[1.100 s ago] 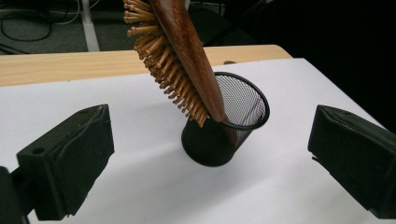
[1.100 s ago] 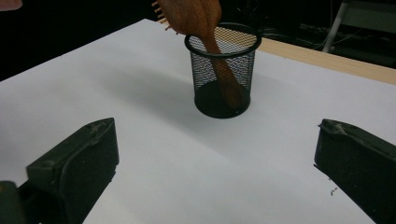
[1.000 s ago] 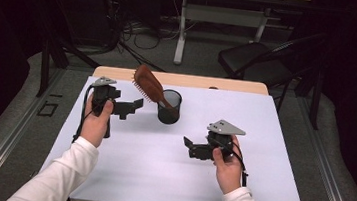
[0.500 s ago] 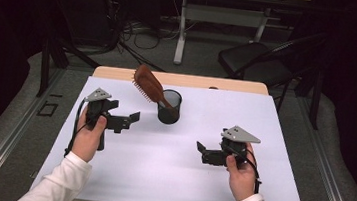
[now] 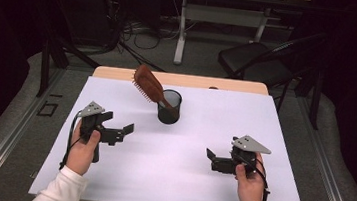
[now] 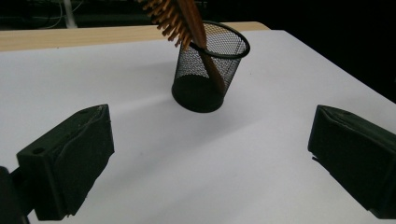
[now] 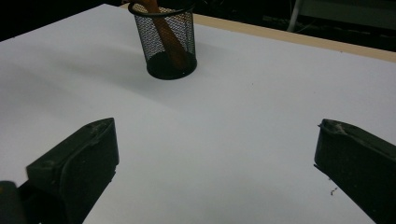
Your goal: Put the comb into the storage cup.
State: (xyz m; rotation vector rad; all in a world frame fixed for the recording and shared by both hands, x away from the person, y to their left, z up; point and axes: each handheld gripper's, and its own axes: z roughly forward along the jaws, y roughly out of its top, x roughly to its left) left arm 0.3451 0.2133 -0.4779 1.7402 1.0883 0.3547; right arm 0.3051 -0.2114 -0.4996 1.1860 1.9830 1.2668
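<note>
High view | wooden bristled hairbrush (image 5: 148, 84) tilted in round mesh cup (image 5: 169, 107) | both jaws wide

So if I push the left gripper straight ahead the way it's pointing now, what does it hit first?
Most likely the black mesh cup, which sits nearly centred ahead of the open left gripper with bare white table between. The hairbrush leaning out of the cup overhangs that side, so it might touch first; depth is hard to judge.

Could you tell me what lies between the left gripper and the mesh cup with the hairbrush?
Nothing: between the left gripper and the cup holding the brush there is bare white table, as the left gripper view and high view show.
</note>
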